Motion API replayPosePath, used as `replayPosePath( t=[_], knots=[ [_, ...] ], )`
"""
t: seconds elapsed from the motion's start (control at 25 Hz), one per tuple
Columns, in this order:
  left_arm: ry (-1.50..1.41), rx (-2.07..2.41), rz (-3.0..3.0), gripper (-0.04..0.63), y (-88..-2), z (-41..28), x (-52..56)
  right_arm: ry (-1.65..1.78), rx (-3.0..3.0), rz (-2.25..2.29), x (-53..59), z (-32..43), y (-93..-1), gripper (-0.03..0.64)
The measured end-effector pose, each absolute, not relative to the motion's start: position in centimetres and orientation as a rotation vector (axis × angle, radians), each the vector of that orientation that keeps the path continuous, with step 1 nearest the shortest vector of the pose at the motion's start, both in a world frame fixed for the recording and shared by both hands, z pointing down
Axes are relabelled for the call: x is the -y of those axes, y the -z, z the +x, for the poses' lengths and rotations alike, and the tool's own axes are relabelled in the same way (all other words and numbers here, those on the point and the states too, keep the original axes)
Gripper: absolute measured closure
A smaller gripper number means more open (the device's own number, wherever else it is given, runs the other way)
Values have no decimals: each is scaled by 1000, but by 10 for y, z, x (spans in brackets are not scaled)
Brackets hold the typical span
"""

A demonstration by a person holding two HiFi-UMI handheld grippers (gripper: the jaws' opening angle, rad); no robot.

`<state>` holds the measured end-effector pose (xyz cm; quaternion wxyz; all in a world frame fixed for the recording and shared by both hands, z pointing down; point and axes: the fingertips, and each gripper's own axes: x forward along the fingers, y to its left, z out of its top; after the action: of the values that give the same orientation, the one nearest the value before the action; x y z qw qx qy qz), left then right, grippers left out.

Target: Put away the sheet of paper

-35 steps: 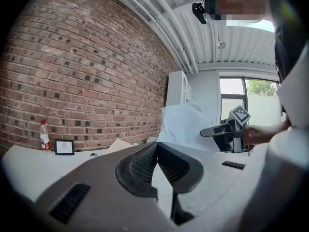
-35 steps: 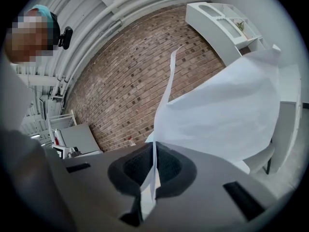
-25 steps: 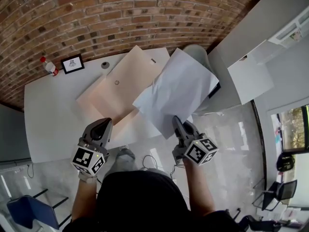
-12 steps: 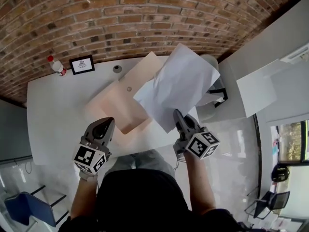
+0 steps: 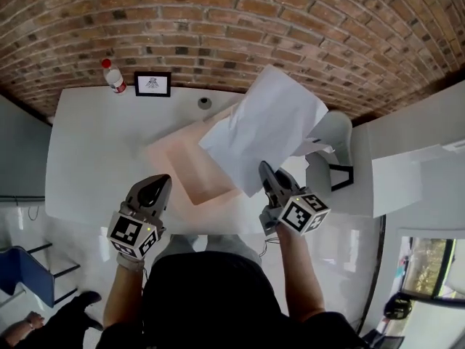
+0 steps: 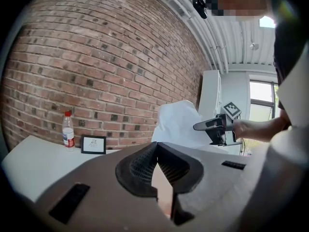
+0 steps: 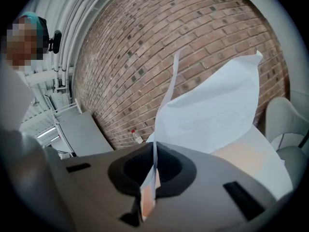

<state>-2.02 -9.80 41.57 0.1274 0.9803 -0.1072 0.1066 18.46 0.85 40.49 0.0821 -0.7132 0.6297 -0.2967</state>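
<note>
Change over the last second: both hands travel across toward the table, and the table (image 5: pixel 87 151) now sits square in front of the person instead of off at an angle. The grip on the sheet is unchanged.

Left gripper (image 5: pixel 155 184): jaws together, nothing between the pads. It hangs over the near table edge, well apart from the sheet.

Right gripper (image 5: pixel 266 171): jaws clamped on the lower corner of the sheet of paper (image 5: pixel 269 129). The right gripper view shows the paper's edge running straight down between the pads. From that pinch the sheet rises up and away from the jaws, in the air and slightly curled, and it touches nothing else.

Beneath and beyond the sheet lies a peach-coloured folder (image 5: pixel 187 164), flat on the table and apparently open. The sheet's left part overlaps the folder's right side as seen from above. A white chair (image 5: pixel 336 133) stands at the table's right end.

Far edge, against the brick wall (image 5: pixel 218 20): a bottle (image 5: pixel 112 74) and a small framed picture (image 5: pixel 152 83).

Judgement: this is the carry stage. The sheet has reached the folder but is not yet put away. The free left gripper may be needed to steady or lift the folder.
</note>
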Motion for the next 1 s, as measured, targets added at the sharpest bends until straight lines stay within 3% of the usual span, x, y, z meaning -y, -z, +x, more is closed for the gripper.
replayPosePath(
  t=[0.52,1.0],
  knots=[
    [-374,747,2638,592,-461,-32,83,1173,-2213,-1784,41,207,-449,607],
    [-492,914,2462,592,-536,-22,45,1488,-2322,-1675,8,250,-534,607]
  ],
)
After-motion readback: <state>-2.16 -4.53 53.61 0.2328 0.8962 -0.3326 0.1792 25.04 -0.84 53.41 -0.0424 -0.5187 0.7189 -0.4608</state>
